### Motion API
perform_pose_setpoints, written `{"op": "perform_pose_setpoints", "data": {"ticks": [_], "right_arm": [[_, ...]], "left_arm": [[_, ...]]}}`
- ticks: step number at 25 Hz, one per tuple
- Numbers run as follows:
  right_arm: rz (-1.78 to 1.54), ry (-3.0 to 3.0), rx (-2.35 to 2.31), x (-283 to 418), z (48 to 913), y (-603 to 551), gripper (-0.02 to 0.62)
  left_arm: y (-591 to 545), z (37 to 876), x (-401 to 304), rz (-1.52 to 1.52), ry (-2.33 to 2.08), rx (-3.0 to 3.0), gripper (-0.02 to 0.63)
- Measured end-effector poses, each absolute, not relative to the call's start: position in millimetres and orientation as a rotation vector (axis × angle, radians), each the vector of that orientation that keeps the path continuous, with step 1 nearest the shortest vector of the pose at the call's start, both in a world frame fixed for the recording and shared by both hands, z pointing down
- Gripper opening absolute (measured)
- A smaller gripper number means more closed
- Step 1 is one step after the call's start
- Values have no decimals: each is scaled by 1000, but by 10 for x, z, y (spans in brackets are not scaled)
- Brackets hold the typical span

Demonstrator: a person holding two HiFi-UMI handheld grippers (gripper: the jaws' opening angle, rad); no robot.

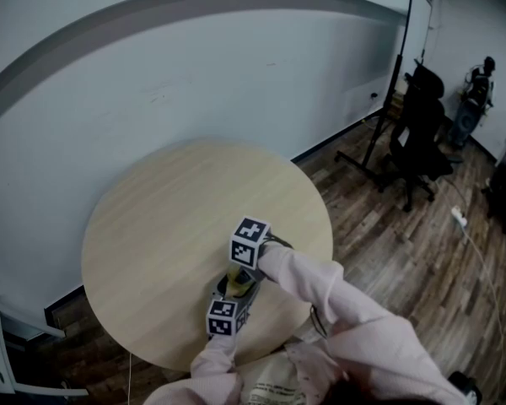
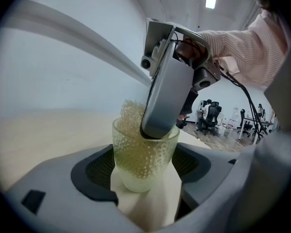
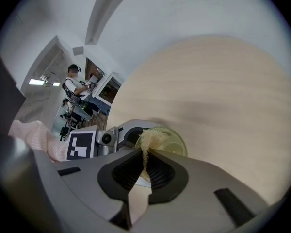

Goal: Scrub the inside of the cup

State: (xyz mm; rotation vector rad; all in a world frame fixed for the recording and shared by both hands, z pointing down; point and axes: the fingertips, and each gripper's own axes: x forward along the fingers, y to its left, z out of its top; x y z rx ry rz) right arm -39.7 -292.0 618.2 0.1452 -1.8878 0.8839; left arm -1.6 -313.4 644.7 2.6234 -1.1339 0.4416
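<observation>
Head view: your left gripper (image 1: 230, 300) and right gripper (image 1: 246, 268) meet at lower centre on the round table (image 1: 152, 226), with the cup (image 1: 239, 283) between them.

Left gripper view: the left jaws clamp the cup at mid-frame. A sponge (image 2: 131, 111) rises above its rim.

Right gripper view: the right jaws pinch the sponge over the cup mouth, at lower centre.

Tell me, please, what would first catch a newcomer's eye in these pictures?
Most striking is the bumpy, see-through cup clamped in the left gripper, above the near part of the round wooden table. The right gripper pokes down into it from above, pinching a yellowish sponge whose frayed top shows over the rim. Pink sleeves reach in from the bottom of the head view.
</observation>
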Motion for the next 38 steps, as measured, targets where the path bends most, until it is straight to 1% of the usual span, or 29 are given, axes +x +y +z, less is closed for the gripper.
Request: {"op": "perform_pose_setpoints", "data": {"ticks": [16, 38], "right_arm": [[1178, -2013, 258, -445, 6039, -3038, 28], [1490, -2195, 276, -312, 5894, -3075, 28]], "left_arm": [[-3123, 6447, -19, 443, -1146, 2627, 367], [-3113, 6453, -50, 444, -1162, 2625, 370]]}}
